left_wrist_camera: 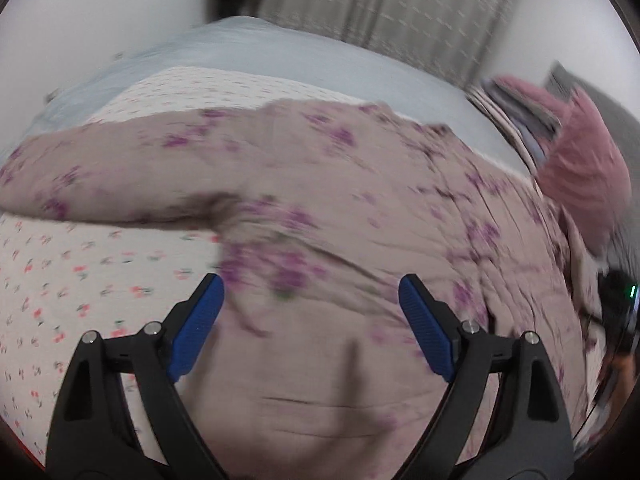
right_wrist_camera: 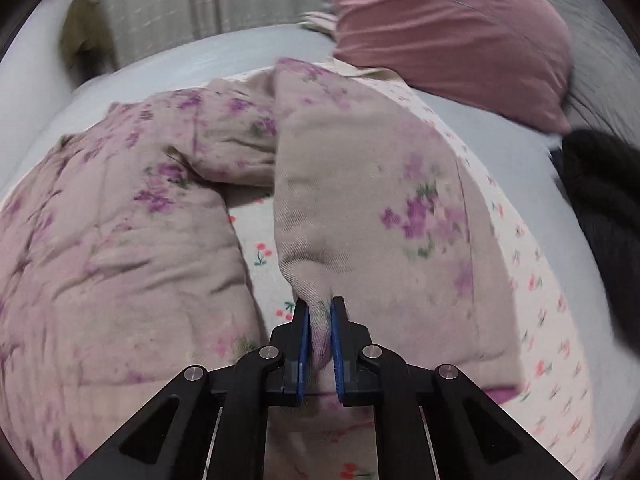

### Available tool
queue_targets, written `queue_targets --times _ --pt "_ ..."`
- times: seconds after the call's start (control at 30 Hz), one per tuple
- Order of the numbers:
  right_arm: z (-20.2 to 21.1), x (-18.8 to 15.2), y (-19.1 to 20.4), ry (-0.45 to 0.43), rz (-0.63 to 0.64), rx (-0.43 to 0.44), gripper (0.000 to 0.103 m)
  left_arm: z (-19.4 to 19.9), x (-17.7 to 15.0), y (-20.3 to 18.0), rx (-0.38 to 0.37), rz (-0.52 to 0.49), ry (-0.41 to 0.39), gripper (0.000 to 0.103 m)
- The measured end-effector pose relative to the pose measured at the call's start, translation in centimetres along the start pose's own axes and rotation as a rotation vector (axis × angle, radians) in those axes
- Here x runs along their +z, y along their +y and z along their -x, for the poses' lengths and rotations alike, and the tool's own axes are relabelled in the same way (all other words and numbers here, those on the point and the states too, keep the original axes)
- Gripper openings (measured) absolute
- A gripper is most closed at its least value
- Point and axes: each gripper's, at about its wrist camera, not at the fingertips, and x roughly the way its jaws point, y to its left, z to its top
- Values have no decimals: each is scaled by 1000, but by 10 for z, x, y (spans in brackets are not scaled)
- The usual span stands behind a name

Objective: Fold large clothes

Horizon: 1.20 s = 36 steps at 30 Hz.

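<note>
The right gripper [right_wrist_camera: 319,308] pinches a fold of the floral garment [right_wrist_camera: 372,184]. The left gripper [left_wrist_camera: 310,292] hovers spread above it. A pink pillow [right_wrist_camera: 448,28] and what seems a dark cloth [right_wrist_camera: 604,216] lie beyond.

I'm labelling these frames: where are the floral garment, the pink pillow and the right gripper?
floral garment [left_wrist_camera: 360,208]: left wrist view, middle of its body.
pink pillow [right_wrist_camera: 448,28]: right wrist view, centre of its face.
right gripper [right_wrist_camera: 319,310]: right wrist view, between the fingertips clamping the garment.

One floral garment [right_wrist_camera: 132,240] is lying on one cherry-print sheet [right_wrist_camera: 540,320]. One pink pillow [right_wrist_camera: 452,32] is sitting beyond the garment. Two grippers are showing.
</note>
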Motion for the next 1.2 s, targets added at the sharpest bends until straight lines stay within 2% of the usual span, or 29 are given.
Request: queue_targets --times 0.13,0.23,0.3,0.33,0.37,0.4,0.43,0.47,0.53,0.63,0.83,1.0,1.07,1.1,1.13,1.17,1.2 --pt "35 47 -34 -83 69 -137 8 4 8 -39 -1 -90 -45 89" --pt "49 108 -79 -147 60 -285 9 -5 11 -55 -19 -72 -41 89" --pt "48 142 -106 -187 51 -388 13 -15 11 -63 -43 -49 -3 89" --pt "51 163 -131 -213 13 -442 22 -21 10 -64 -53 -47 11 89" --pt "58 173 -152 -230 -55 -465 39 -23 8 -68 -63 -55 20 89" --pt "68 178 -170 -258 -144 -456 52 -23 6 -71 -65 -74 15 89" --pt "77 179 -186 -296 -217 -420 79 -23 5 -74 -59 -95 5 89" --pt "88 173 -204 -361 -294 -348 88 -24 3 -77 -47 -119 -9 89" --pt "90 159 -223 -398 -356 -232 89 -24 0 -83 -21 -164 -33 89" --pt "50 126 -243 -257 -389 -116 89 -30 -1 -93 -27 -186 -37 89" --pt "-48 78 -259 -69 -501 -9 89 -46 5 -133 -71 -225 -22 89" --pt "-102 76 -286 -68 -709 12 89 -64 22 -189 -80 -303 -78 89" --pt "-113 84 -294 -141 -759 -46 89 -77 32 -214 -101 -321 -92 89" --pt "-117 89 -295 -147 -756 -73 88 -86 39 -230 -127 -330 -94 89" --pt "-123 100 -291 -147 -729 -111 79 -94 44 -243 -148 -335 -95 89" --pt "-127 110 -285 -138 -684 -123 51 -104 51 -259 -179 -341 -97 89" --pt "-127 118 -280 -130 -642 -115 39 -112 57 -272 -204 -342 -101 88"
